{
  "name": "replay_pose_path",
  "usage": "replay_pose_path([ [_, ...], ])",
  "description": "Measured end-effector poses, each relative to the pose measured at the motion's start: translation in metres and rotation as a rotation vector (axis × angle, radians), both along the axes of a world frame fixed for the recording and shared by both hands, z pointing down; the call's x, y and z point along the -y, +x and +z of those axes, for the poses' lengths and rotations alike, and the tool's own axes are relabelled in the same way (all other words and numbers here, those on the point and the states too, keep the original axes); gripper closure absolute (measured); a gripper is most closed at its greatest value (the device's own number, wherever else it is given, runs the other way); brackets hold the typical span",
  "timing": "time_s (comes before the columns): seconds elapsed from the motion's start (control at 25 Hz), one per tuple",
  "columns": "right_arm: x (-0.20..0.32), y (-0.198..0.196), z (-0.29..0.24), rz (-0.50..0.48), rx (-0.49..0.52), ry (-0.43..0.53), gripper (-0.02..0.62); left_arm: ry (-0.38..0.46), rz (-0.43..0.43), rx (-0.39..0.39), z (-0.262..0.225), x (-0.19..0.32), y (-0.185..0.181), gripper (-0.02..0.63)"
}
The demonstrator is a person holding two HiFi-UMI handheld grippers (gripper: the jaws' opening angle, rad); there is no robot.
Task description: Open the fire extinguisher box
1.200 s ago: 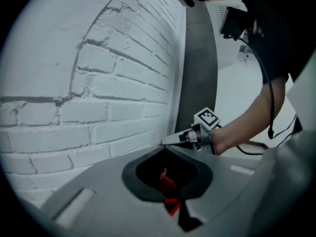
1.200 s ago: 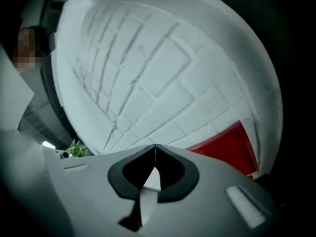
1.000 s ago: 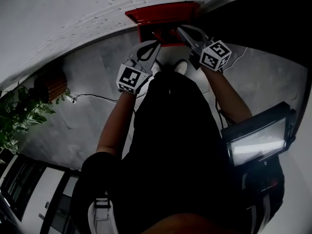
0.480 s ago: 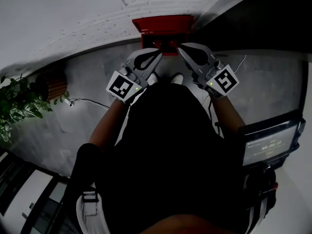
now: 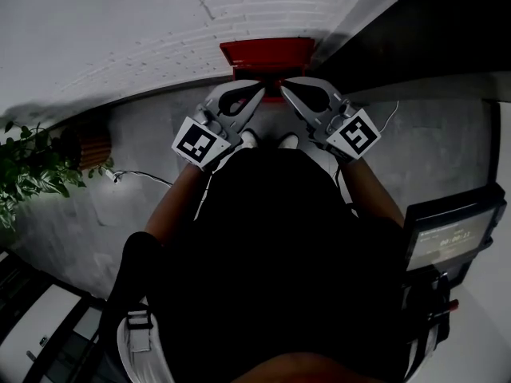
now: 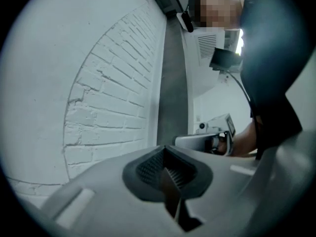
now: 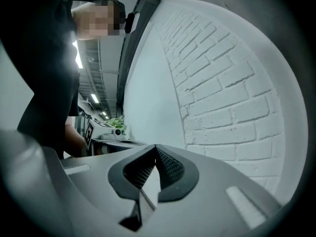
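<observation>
Both tools are clenched on nothing: the left gripper (image 5: 257,87) and the right gripper (image 5: 285,87) point their closed tips side by side at the red metal fire extinguisher box (image 5: 267,52), just before it. I cannot tell whether they touch it. That box sits low against the white brick wall (image 5: 263,2), where it meets the grey concrete floor (image 5: 144,146). Its door looks unopened, so by my judgement all the opening is left: find the handle, grip, pull. Well off to the left stands a green leafy plant (image 5: 32,170).
</observation>
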State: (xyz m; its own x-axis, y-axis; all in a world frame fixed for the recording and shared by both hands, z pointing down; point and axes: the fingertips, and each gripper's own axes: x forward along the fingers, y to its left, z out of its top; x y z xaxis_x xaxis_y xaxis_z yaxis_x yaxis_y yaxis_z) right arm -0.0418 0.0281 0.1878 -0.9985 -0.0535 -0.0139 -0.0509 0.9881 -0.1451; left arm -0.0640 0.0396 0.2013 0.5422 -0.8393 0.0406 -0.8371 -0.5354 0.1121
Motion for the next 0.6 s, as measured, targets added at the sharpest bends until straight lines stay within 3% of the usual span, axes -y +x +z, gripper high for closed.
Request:
replay_pose_path([
  [0.6, -0.006, -0.013, 0.0, -0.004, -0.024, 0.019, 0.586, 0.006, 0.02, -0.01, 0.0, -0.002, -0.005, 0.603],
])
